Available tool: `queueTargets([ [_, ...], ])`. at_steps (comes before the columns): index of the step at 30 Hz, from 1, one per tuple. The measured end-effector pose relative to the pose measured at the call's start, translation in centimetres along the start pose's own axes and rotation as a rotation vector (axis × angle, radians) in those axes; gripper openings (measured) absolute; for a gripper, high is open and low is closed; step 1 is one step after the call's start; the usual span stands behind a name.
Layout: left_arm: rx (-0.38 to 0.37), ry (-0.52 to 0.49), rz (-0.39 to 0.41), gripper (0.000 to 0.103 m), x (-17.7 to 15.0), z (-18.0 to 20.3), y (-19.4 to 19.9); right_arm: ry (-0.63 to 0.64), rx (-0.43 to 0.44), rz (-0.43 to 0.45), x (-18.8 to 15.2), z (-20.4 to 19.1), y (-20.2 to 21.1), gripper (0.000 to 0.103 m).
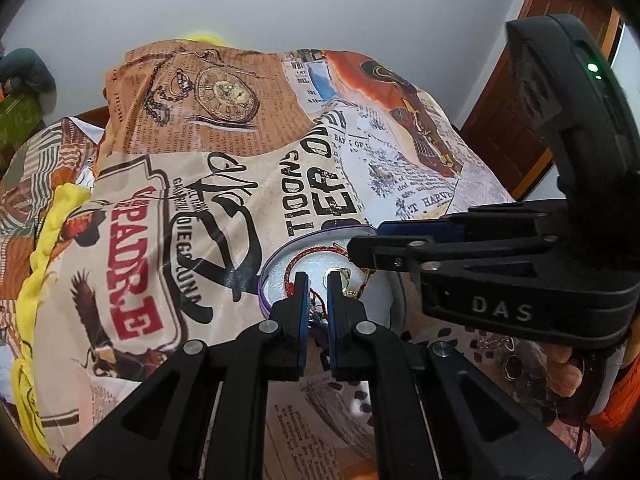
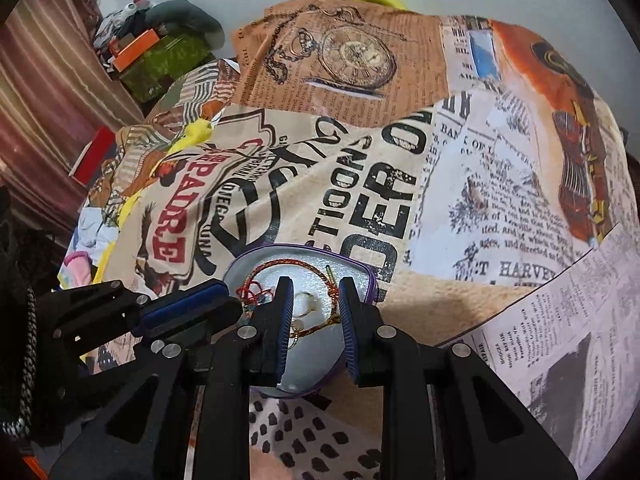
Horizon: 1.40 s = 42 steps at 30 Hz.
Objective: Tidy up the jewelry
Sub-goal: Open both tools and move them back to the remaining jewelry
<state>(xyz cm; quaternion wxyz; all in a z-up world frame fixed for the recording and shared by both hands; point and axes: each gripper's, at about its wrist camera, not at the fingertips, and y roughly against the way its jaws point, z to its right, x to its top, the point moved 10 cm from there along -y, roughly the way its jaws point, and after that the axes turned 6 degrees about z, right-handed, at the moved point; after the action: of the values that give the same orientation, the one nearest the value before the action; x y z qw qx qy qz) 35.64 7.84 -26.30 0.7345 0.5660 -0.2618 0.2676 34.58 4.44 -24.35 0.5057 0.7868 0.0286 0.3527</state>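
The jewelry sits in a shallow purple-rimmed tray (image 2: 362,268) on the newspaper-print bedspread (image 2: 460,184): a red-and-gold braided cord bracelet (image 2: 304,265) looping round the white foam lining, a small gold ring (image 2: 306,309) near the middle. Our left tongs (image 1: 317,300) are over the tray with just a narrow gap between the fingers, and we can't tell if they're nipping the bracelet's cords there. Our right tongs (image 2: 314,316) hang spread over the same tray, straddling the ring, gripping nothing.
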Motion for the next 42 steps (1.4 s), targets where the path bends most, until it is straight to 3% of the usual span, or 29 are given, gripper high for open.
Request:
queueTargets([
  [14,0.040,-0.020,0.073,0.008,1.1,1.1,6.5,0.037,-0.079,0.135,0.0,-1.0,7.0,0.024],
  [17,0.046,-0.030,0.087,0.017,1.1,1.8,8.1,0.052,-0.101,0.168,-0.4,-1.2,8.8,0.024],
  [20,0.052,-0.037,0.106,0.034,1.0,2.5,9.7,0.070,-0.130,0.198,-1.0,-1.3,10.6,0.025],
  [25,0.043,-0.041,0.110,0.038,0.5,4.0,11.2,0.096,-0.187,0.258,-2.1,-1.0,13.1,0.043],
  [32,0.005,-0.066,0.072,0.039,-1.2,7.0,10.8,0.063,-0.206,0.279,-4.2,1.3,15.4,0.043],
  [42,-0.050,-0.088,-0.059,0.039,-4.7,11.2,6.1,-0.018,-0.244,0.240,-7.9,6.4,15.9,0.043],
])
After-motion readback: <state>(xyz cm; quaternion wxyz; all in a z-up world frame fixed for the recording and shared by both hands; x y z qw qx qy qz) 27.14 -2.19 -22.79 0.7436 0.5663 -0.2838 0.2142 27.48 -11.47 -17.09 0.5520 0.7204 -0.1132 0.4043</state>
